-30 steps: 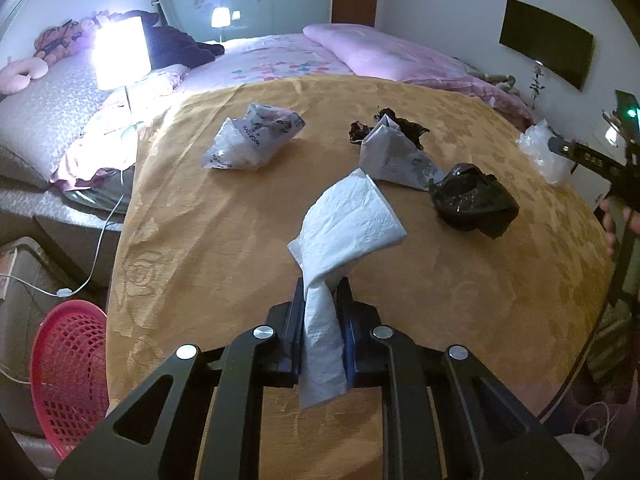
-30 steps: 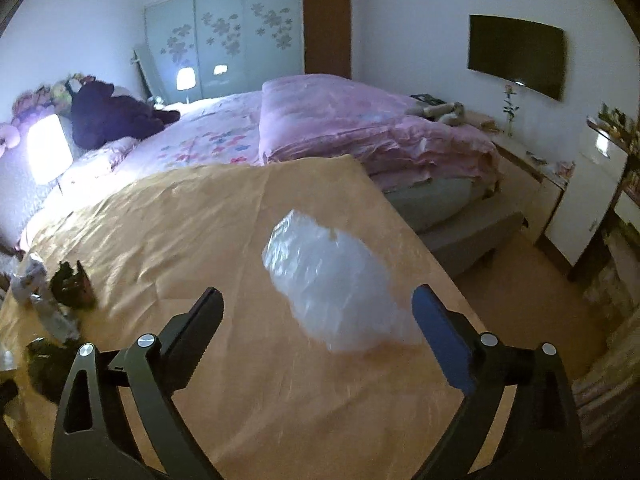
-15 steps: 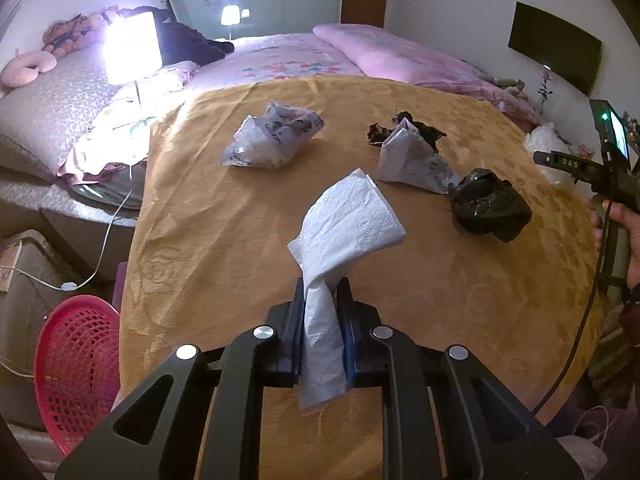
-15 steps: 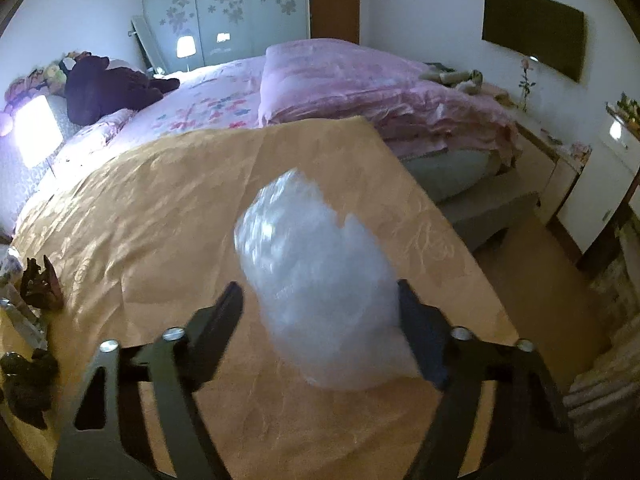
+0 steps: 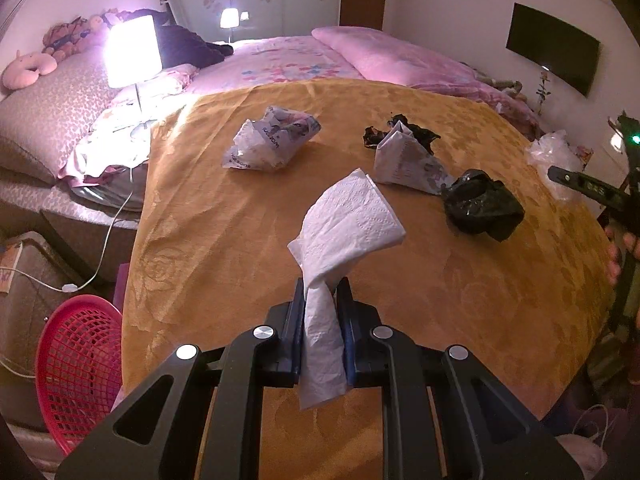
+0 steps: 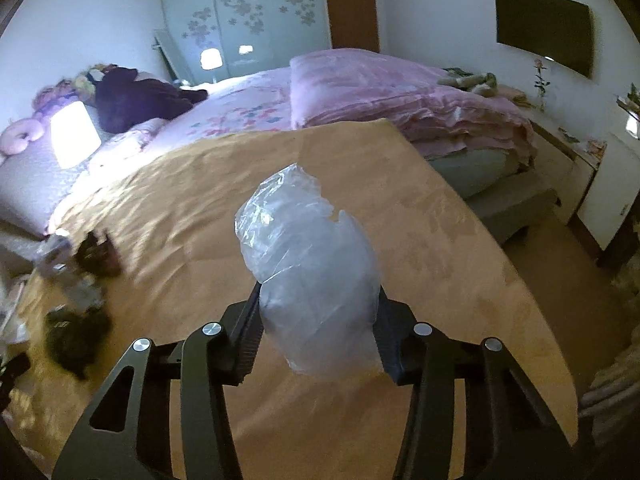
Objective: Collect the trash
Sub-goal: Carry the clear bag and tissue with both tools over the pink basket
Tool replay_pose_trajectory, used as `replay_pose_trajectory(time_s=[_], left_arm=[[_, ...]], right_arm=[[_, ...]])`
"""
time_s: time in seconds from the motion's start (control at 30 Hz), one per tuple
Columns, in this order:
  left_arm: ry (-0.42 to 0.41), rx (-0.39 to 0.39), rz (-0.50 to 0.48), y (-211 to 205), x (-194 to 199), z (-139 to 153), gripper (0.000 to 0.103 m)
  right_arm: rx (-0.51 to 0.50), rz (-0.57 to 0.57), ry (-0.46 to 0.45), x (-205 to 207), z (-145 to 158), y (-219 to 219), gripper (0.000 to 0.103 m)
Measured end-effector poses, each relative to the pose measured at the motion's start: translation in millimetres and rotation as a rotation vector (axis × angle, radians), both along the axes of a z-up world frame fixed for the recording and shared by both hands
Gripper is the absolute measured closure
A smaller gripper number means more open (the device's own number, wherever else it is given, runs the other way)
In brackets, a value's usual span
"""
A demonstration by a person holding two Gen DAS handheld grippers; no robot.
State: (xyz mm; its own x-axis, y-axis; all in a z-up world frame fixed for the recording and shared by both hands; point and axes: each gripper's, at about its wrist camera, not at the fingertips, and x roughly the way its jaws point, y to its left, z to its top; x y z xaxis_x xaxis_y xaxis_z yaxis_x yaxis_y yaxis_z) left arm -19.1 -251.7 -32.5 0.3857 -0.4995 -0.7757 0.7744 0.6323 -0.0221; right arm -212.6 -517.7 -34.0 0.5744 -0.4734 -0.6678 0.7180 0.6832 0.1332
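Note:
My left gripper [image 5: 322, 300] is shut on a white paper tissue [image 5: 344, 224] and holds it above the yellow tablecloth [image 5: 224, 248]. My right gripper [image 6: 318, 304] is shut on a clear plastic bag [image 6: 308, 256], lifted off the table; that bag also shows at the far right of the left wrist view [image 5: 550, 154]. On the table lie a crumpled printed wrapper [image 5: 270, 142], a folded printed paper [image 5: 404, 162] over dark scraps, and a crumpled black bag [image 5: 480, 204].
A red mesh basket [image 5: 76, 372] stands on the floor left of the table. A lit lamp [image 5: 134, 52] and a cable are at the left. A pink bed [image 6: 360, 92] lies behind the table. A white cabinet [image 6: 608, 184] is at the right.
My right gripper has closed on the clear plastic bag and lifted it. My left gripper still holds the tissue and has shifted slightly.

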Motion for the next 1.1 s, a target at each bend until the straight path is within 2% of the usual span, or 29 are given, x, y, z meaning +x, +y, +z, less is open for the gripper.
replay_pose_trajectory(time_s=[0.3, 0.5, 0.8, 0.87, 0.93, 1.0, 1.1], left_arm=[[-0.001, 0.006, -0.012, 3, -7, 0, 0.089], [-0.004, 0.019, -0.017, 9, -15, -1, 0.089], [-0.006, 0.025, -0.007, 19, -17, -4, 0.089], [0.0, 0.024, -0.004, 21, -15, -4, 0.089], [0.001, 0.024, -0.009, 21, -15, -4, 0.089], [0.001, 0.028, -0.013, 19, -16, -5, 0.089], [0.001, 0.031, -0.015, 18, -16, -6, 0.089]], right_arm=[[0.04, 0.059, -0.037, -12, -3, 52, 0.056], [0.014, 0.114, 0.024, -3, -6, 91, 0.056], [0.004, 0.194, 0.046, 9, -5, 133, 0.055], [-0.004, 0.195, 0.043, 9, -4, 134, 0.049], [-0.011, 0.184, 0.039, 9, -4, 133, 0.033], [-0.028, 0.163, 0.025, 7, -2, 132, 0.025], [-0.041, 0.159, 0.014, 7, 1, 129, 0.02]])
